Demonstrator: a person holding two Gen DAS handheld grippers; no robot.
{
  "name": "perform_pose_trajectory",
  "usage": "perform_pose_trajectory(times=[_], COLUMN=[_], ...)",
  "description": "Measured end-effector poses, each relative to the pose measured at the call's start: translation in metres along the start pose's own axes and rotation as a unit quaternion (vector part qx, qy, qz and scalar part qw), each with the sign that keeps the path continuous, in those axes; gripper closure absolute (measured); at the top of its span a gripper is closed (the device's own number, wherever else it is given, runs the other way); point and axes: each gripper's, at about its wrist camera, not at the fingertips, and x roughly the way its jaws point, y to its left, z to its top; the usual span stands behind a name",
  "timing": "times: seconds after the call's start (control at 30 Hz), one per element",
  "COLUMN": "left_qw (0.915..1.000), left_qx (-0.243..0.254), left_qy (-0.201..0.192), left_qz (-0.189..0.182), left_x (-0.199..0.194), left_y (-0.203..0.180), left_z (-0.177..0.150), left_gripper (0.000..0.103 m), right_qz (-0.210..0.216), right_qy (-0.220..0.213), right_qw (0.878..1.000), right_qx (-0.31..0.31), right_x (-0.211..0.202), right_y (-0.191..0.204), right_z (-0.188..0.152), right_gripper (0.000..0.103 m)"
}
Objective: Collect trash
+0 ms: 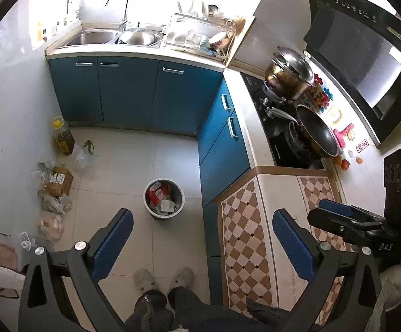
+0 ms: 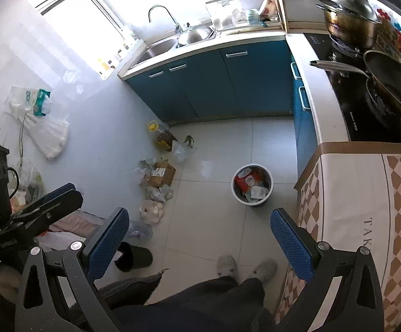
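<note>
Nearest the cameras, the left hand-held gripper (image 1: pixel 202 244) and the right hand-held gripper (image 2: pixel 196 242) both hang high over the floor with their blue pads spread wide apart and nothing between them. Below them stand the person's grey slippers (image 1: pixel 164 276) on the pale tiles.

A little farther out sits the round trash bin (image 1: pixel 164 197) — already holding red wrappers and crumpled paper — alone on open floor, just off the corner of the blue cabinets (image 1: pixel 222 149). To its left, along the wall, lies the litter: a pale plastic bag (image 1: pixel 51 225), a cardboard box (image 1: pixel 59 180) among clear crinkled bags, then a yellow-capped oil bottle (image 1: pixel 62 135) in the far corner.

The bags look light, soft and slippery; pinching a bunched fold or the knotted top should hold better than the slack body. The box looks stiff and light, best taken by a flap or an edge. The bin, if lifted, offers only its thin rim.

The room is free in the middle, yet the desk (image 1: pixel 244 238) with its checked cloth crowds the right side — swings there want care.
</note>
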Motion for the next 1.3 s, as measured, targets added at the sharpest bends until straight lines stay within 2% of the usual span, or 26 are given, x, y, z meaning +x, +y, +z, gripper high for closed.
perform_pose_trajectory(times=[0.6,1.3], left_qw=[0.9997,0.9991], left_qx=[0.007,-0.010], left_qy=[0.021,0.031], left_qz=[-0.008,-0.028], left_x=[0.006,0.018], left_y=[0.000,-0.006], left_z=[0.001,0.001], left_gripper=[0.000,0.000], right_qz=[0.008,0.008], right_qy=[0.030,0.040], right_qw=[1.000,0.999], right_qx=[0.004,0.012], right_x=[0.013,0.016], right_y=[0.000,-0.011], right_z=[0.004,0.006], right_gripper=[0.000,0.000])
